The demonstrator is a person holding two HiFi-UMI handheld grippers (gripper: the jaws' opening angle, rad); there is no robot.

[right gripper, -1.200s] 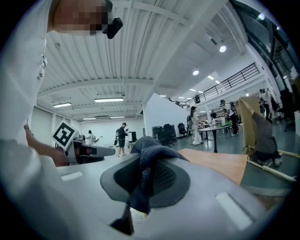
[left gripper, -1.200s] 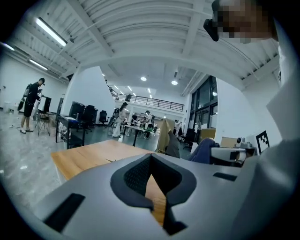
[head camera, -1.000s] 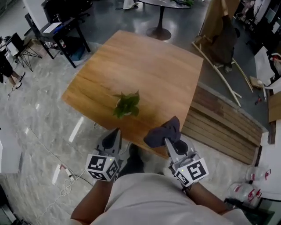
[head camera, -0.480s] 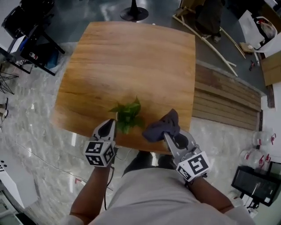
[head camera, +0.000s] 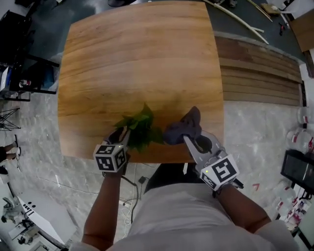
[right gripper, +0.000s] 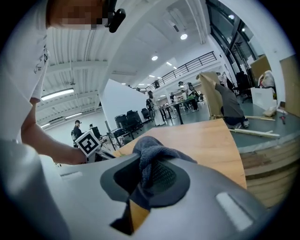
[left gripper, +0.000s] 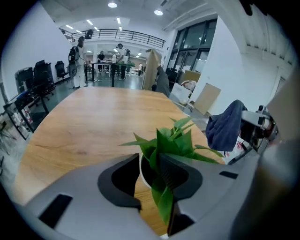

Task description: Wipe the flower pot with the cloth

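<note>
No text or label can be read

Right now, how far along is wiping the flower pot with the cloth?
Done: right gripper is shut on the cloth. In hand: left gripper, whose jaws have just been opening, has the flower pot and leaves between them, ungripped. Left: cloth hangs apart from the pot; all wiping remains.

This is a large open office hall. Office chairs stand along one wall. A railed mezzanine runs beneath bright ceiling lights.
</note>
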